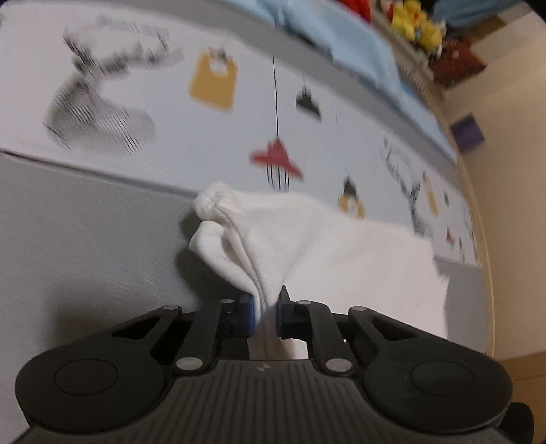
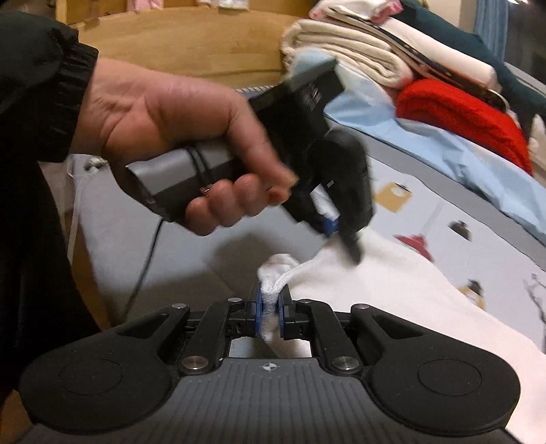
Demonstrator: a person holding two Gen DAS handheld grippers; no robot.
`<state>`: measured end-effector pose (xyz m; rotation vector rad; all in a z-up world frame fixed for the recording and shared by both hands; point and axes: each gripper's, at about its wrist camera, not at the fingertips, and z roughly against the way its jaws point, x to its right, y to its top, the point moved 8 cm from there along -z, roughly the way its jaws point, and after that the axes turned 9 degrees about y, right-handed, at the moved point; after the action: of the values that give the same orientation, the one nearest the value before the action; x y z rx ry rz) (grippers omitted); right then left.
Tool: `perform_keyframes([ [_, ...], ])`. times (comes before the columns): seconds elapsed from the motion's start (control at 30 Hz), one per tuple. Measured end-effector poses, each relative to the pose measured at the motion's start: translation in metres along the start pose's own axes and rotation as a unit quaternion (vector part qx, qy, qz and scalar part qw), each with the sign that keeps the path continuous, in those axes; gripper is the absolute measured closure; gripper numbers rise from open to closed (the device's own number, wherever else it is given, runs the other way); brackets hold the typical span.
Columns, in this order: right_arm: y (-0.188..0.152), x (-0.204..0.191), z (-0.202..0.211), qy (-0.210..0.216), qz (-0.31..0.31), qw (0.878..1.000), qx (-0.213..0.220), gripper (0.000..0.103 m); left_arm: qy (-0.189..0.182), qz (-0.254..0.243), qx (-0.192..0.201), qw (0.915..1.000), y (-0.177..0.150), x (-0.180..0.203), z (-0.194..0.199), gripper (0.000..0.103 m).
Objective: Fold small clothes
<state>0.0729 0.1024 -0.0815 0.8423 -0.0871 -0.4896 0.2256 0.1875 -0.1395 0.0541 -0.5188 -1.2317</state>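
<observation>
A small white garment [image 1: 307, 239] lies on a printed play mat [image 1: 239, 136]. In the left wrist view my left gripper [image 1: 267, 307] is shut on a bunched corner of the cloth, which rises in folds from between the blue pads. In the right wrist view my right gripper [image 2: 270, 307] is shut on another bunched edge of the same white garment [image 2: 392, 290]. The left gripper [image 2: 341, 232] also shows there, held by a hand [image 2: 170, 136] in a dark sleeve, its tips down on the cloth just beyond the right gripper.
Light blue fabric [image 2: 443, 153] lies along the mat's far side, with a pile of folded cream and red cloths [image 2: 443, 102] behind it. A wooden board [image 2: 187, 41] stands at the back. Yellow soft toys [image 1: 416, 20] sit far off beside a beige floor [image 1: 512, 170].
</observation>
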Motion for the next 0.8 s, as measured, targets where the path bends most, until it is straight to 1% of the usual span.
perform_keyframes([
  [0.07, 0.015, -0.011, 0.001, 0.023, -0.004, 0.999, 0.027, 0.094, 0.017, 0.002, 0.031, 0.9994, 0.003, -0.010, 0.025, 0.091],
  [0.13, 0.031, -0.016, 0.007, 0.047, -0.024, 0.997, 0.059, 0.094, 0.039, 0.002, 0.056, 0.9977, 0.003, -0.023, 0.047, 0.091],
  [0.17, 0.037, -0.016, 0.011, 0.058, -0.041, 0.995, 0.073, 0.094, 0.049, 0.002, 0.061, 0.9970, 0.002, -0.028, 0.054, 0.091],
  [0.23, 0.040, -0.010, 0.016, 0.066, -0.074, 0.991, 0.085, 0.094, 0.066, 0.001, 0.054, 0.9963, -0.003, -0.035, 0.057, 0.091],
  [0.33, 0.030, 0.008, 0.022, 0.051, -0.121, 0.988, 0.081, 0.094, 0.078, -0.022, 0.049, 0.9955, -0.003, -0.025, 0.055, 0.091],
  [0.4, 0.019, 0.027, 0.032, 0.025, -0.150, 0.985, 0.078, 0.095, 0.068, -0.036, 0.056, 0.9955, 0.001, -0.004, 0.054, 0.091],
  [0.47, 0.006, 0.049, 0.048, -0.008, -0.177, 0.981, 0.081, 0.095, 0.048, -0.048, 0.065, 0.9956, 0.003, 0.023, 0.050, 0.091],
  [0.57, -0.020, 0.082, 0.076, -0.055, -0.216, 0.971, 0.083, 0.095, 0.014, -0.079, 0.080, 0.9936, 0.004, 0.077, 0.044, 0.091],
  [0.6, -0.031, 0.093, 0.086, -0.073, -0.226, 0.968, 0.083, 0.095, 0.000, -0.094, 0.085, 0.9920, 0.003, 0.101, 0.040, 0.091],
  [0.67, -0.053, 0.113, 0.104, -0.113, -0.249, 0.958, 0.082, 0.095, -0.024, -0.127, 0.093, 0.9872, -0.002, 0.145, 0.034, 0.091],
  [0.7, -0.065, 0.122, 0.116, -0.136, -0.261, 0.952, 0.084, 0.095, -0.038, -0.153, 0.102, 0.9822, -0.007, 0.171, 0.032, 0.091],
  [0.77, -0.085, 0.137, 0.141, -0.191, -0.276, 0.938, 0.086, 0.095, -0.065, -0.190, 0.114, 0.9729, -0.017, 0.211, 0.030, 0.083],
  [0.8, -0.096, 0.143, 0.153, -0.220, -0.283, 0.930, 0.084, 0.095, -0.087, -0.193, 0.117, 0.9703, -0.022, 0.229, 0.031, 0.076],
])
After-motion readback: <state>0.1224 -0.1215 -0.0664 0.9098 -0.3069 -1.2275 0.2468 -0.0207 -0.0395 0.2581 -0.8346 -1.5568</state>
